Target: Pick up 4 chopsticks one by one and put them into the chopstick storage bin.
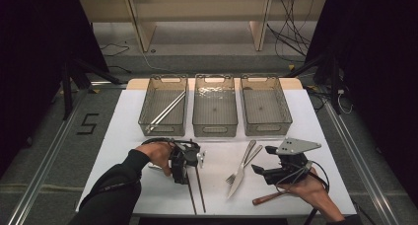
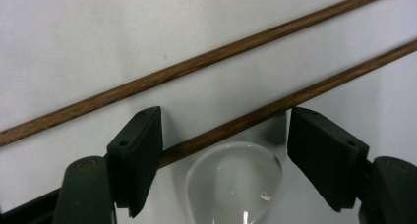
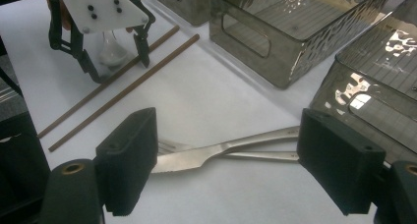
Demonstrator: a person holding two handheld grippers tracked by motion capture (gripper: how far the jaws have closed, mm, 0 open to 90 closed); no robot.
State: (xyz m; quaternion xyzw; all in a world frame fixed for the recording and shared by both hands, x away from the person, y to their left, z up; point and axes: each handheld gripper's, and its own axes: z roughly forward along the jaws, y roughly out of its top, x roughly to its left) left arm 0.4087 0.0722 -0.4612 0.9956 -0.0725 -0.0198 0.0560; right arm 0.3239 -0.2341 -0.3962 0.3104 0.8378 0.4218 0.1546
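Note:
Two brown wooden chopsticks [image 1: 201, 190] lie side by side on the white table. My left gripper [image 1: 189, 165] points down over them, open. In the left gripper view its jaws [image 2: 226, 121] straddle the nearer chopstick [image 2: 334, 81] without pressing on it, and a clear spoon bowl [image 2: 231, 184] lies between them. The farther chopstick [image 2: 196, 62] lies beyond the tips. A steel knife [image 1: 239, 178] and fork [image 1: 245, 158] lie crossed in the middle. My right gripper [image 1: 263, 160] rests beside them, open. The knife [image 3: 196, 157] lies just past its wide-set jaws [image 3: 228, 123].
Three smoky plastic bins stand in a row at the back: left [image 1: 163, 129], middle [image 1: 215, 131], right [image 1: 266, 129]. The left one holds metal chopsticks [image 1: 167, 109]. A brown-handled utensil [image 1: 266, 199] lies under the right hand near the front edge.

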